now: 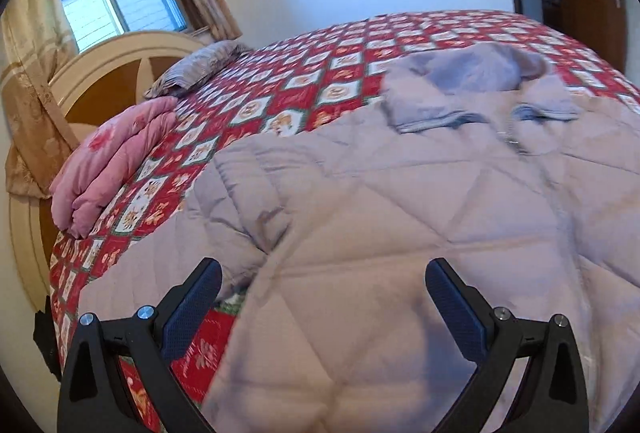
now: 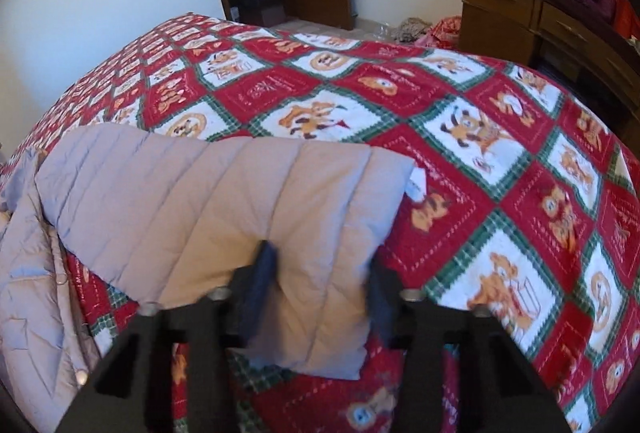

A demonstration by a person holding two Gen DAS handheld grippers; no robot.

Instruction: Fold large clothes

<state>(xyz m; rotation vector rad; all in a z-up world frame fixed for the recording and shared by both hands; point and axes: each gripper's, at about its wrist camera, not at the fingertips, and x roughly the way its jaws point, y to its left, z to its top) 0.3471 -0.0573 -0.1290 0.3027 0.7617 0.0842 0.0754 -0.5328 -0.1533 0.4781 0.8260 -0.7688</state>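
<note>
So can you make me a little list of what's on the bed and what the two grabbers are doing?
bed cover: red, white and green checked quilt with cartoon animals
garment: pale lilac quilted coat, spread flat, collar away from the camera
sleeve: lies out across the quilt
left gripper: open, above the coat's body
right gripper: jaws around the sleeve, blurred; grip unclear
also on bed: pink folded duvet, grey pillow
</note>
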